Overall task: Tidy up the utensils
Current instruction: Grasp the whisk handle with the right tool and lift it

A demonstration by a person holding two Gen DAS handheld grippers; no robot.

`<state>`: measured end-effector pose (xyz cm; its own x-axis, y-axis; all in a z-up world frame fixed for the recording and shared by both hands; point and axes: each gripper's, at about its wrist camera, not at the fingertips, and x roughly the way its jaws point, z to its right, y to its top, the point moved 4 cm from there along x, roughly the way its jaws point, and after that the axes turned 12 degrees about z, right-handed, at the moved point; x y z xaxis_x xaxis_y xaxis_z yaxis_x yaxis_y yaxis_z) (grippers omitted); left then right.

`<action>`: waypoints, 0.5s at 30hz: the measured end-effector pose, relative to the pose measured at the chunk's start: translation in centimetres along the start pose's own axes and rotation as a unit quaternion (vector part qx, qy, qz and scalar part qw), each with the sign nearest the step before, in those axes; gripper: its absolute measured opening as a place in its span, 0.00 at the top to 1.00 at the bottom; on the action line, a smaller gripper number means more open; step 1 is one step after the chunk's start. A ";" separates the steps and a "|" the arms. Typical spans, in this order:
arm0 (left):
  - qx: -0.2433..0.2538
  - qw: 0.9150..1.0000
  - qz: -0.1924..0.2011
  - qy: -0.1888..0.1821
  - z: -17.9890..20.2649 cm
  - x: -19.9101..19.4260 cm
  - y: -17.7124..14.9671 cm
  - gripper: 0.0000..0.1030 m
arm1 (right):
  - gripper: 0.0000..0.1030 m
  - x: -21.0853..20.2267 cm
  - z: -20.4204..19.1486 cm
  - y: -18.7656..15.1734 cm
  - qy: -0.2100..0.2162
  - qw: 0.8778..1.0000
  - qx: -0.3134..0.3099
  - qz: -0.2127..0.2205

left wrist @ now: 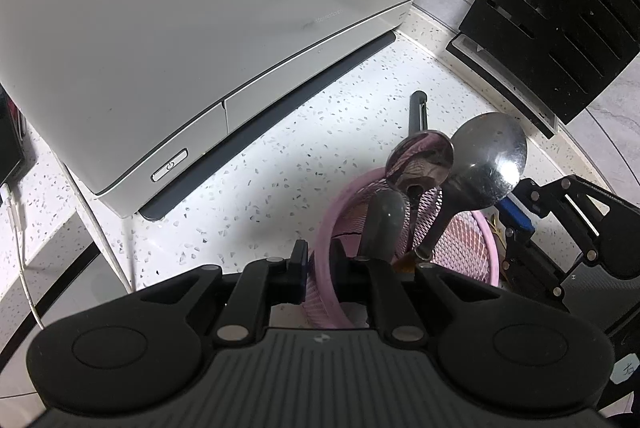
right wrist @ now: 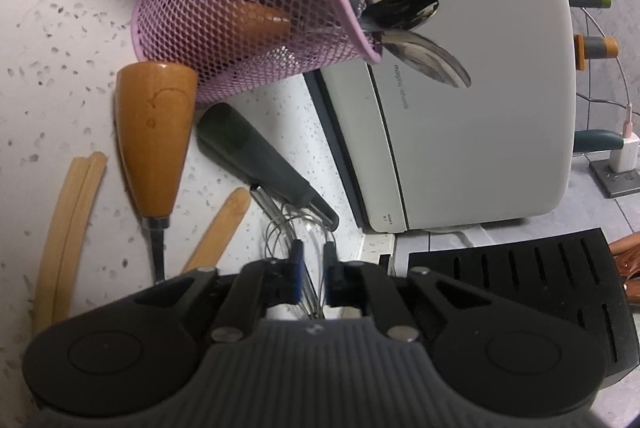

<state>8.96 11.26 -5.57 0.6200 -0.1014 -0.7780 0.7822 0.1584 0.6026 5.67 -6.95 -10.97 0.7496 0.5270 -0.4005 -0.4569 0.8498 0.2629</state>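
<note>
Whisk (right wrist: 298, 224) lies on the speckled counter (right wrist: 60, 8), its dark handle running up and left toward the pink mesh cup (right wrist: 240, 8), its wires pinched between the right gripper (right wrist: 312, 270) jaws. That cup holds two steel spoons (left wrist: 486, 158), bowls up, and a wooden handle. The left gripper (left wrist: 320, 260) is clamped on the cup's rim.

Pink mesh basket (right wrist: 224, 8), white speckled counter (left wrist: 280, 148) — grey-flecked, orange-brown wooden handle (right wrist: 154, 136), black slotted rack (left wrist: 560, 8)
</note>
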 end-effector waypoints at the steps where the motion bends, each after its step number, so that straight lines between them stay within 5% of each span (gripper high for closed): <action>1: 0.000 1.000 0.000 0.000 0.0 0.0 0.0 0.88 | 0.94 0.0 -0.1 0.0 0.000 1.000 -0.001 -0.001; 8: 0.001 1.000 -0.001 0.000 0.0 0.0 0.0 0.88 | 0.88 0.4 -0.6 0.2 -0.012 1.000 -0.023 -0.007; 15: -0.002 1.000 -0.001 -0.002 -0.1 0.0 0.0 0.86 | 0.98 1.0 -0.8 0.0 -0.020 0.999 -0.029 -0.006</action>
<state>8.96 11.38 -5.58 0.6185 -0.1052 -0.7787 0.7832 0.1621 0.6002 6.03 -6.35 -12.11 0.7737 0.5160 -0.3675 -0.4736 0.8565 0.2054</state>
